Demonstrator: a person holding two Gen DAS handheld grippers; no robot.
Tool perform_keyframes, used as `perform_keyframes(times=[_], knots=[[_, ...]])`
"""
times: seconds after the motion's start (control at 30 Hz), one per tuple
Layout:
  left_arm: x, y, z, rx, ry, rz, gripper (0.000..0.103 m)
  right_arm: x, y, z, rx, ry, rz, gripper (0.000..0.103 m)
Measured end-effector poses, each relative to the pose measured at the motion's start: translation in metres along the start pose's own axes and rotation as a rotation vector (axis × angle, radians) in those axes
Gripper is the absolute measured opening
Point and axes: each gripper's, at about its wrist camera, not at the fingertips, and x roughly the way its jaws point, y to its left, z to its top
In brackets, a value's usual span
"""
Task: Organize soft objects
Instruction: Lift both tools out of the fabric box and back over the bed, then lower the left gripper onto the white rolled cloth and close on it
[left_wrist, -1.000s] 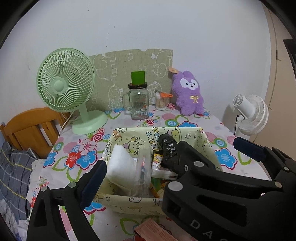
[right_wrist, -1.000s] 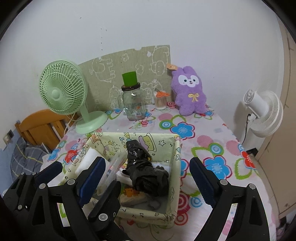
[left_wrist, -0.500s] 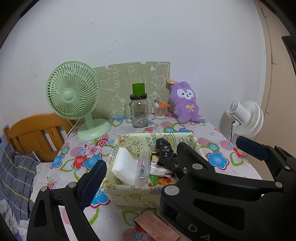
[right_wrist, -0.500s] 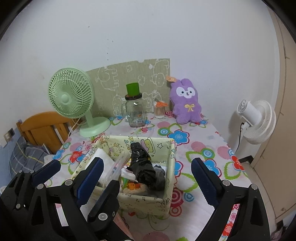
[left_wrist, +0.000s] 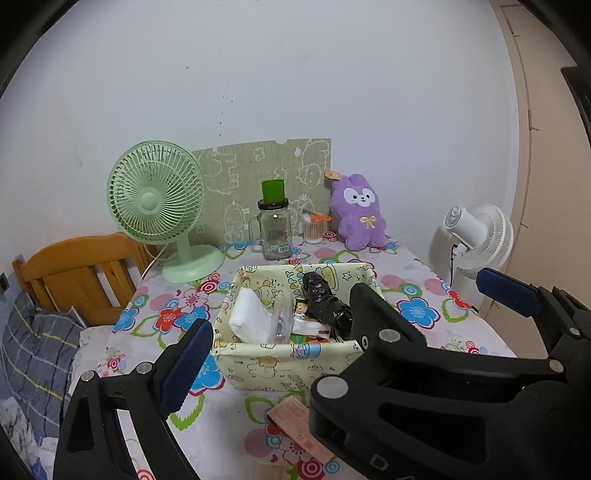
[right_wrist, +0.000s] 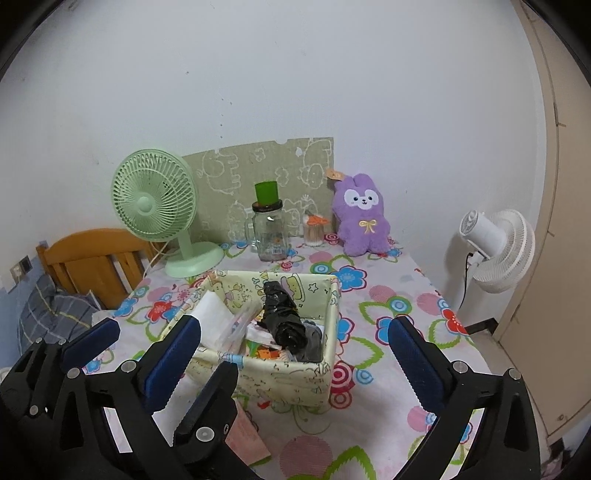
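Fingers of our left gripper and right gripper spread apart, empty, above the floral counter. We face a fabric bin, purple plush, green fan and white wall.

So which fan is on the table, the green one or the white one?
The green fan. Its round base sits on the flowered tablecloth, left of the glass jar. The white fan stands off the table's right edge, beyond it.
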Motion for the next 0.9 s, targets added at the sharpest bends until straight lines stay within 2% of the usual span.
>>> perform_keyframes(times=[0.5, 0.9], knots=[[-0.026, -0.003, -0.031, -0.014, -0.001, -0.007, 0.096, -0.030, 0.003, -0.032, -0.004, -0.005, -0.017, 0.103], [-0.024, -0.001, -0.061, -0.031, 0.045, -0.004, 0.095, -0.026, 0.006, -0.063, 0.006, 0.030, 0.018, 0.103]])
